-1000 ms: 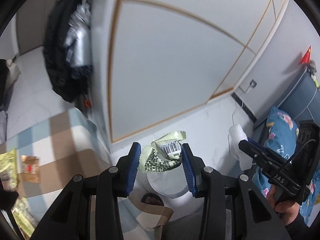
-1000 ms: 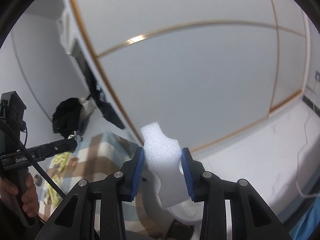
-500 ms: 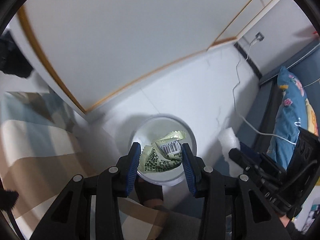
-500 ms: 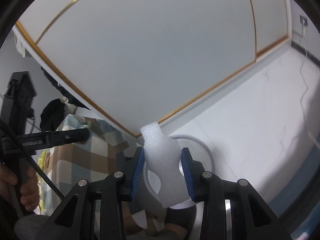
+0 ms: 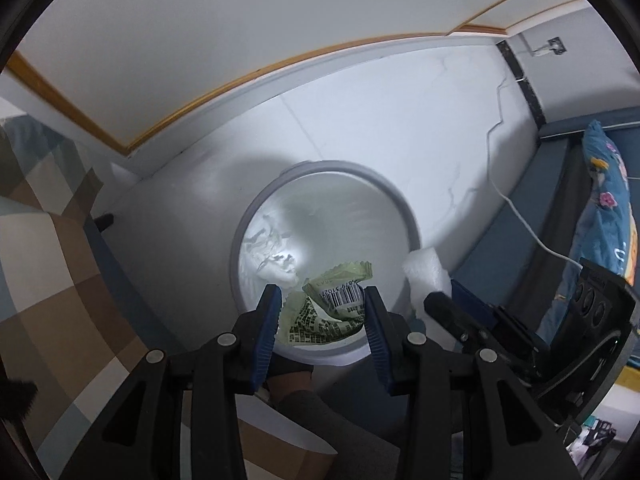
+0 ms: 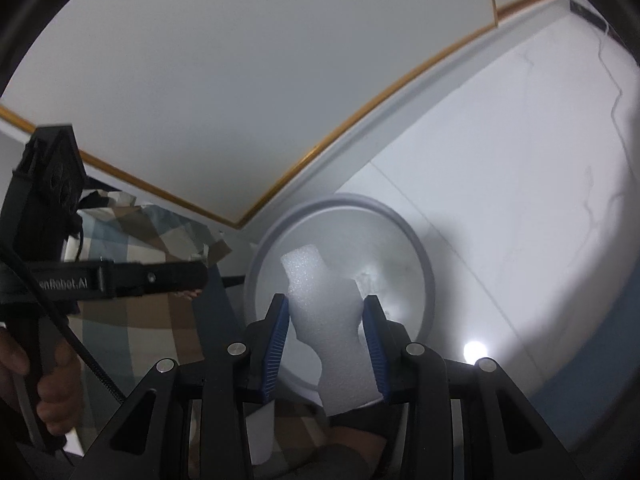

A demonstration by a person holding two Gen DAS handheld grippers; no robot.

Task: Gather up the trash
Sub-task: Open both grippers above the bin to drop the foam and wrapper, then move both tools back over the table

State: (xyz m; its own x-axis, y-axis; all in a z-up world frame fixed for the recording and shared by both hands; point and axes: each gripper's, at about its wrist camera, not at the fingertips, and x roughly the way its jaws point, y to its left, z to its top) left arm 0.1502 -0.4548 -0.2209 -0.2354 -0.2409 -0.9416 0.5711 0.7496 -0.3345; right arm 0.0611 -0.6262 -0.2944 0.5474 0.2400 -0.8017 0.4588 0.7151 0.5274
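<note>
room: white tile floor point(image 5: 420, 128), white panel wall with wood trim, checked cloth point(image 5: 48, 264) at left, blue bedding point(image 5: 604, 200) at right, a white cable on the floor
bin: one round white bin point(image 5: 404, 208) on the floor near the wall, open top, seen from above in both views; crumpled white trash point(image 5: 272, 252) lies at its bottom
left gripper: point(image 5: 322, 322) points steeply down over the near rim of the bin, jaws clenched on the wrapper, blue pads point(image 5: 267, 328) pressing both sides
wrapper: one crumpled green wrapper point(image 5: 328, 308) with a barcode, held between the left pads, above the bin's mouth, not touching the bin
right gripper: point(image 6: 327, 334) angled down over the bin point(image 6: 424, 264), jaws clamped on the foam; in the left view it comes in from the right, tip at the bin's right rim
foam: one white foam piece point(image 6: 320, 304), waisted shape, upright between the right pads, its top over the bin opening; also seen in the left view point(image 5: 424, 276) just beside the rim
hand: one hand point(image 6: 44, 384) seen at the left edge of the right view, wrapped around the left gripper's handle
count: two grippers, two held trash items, one bin
</note>
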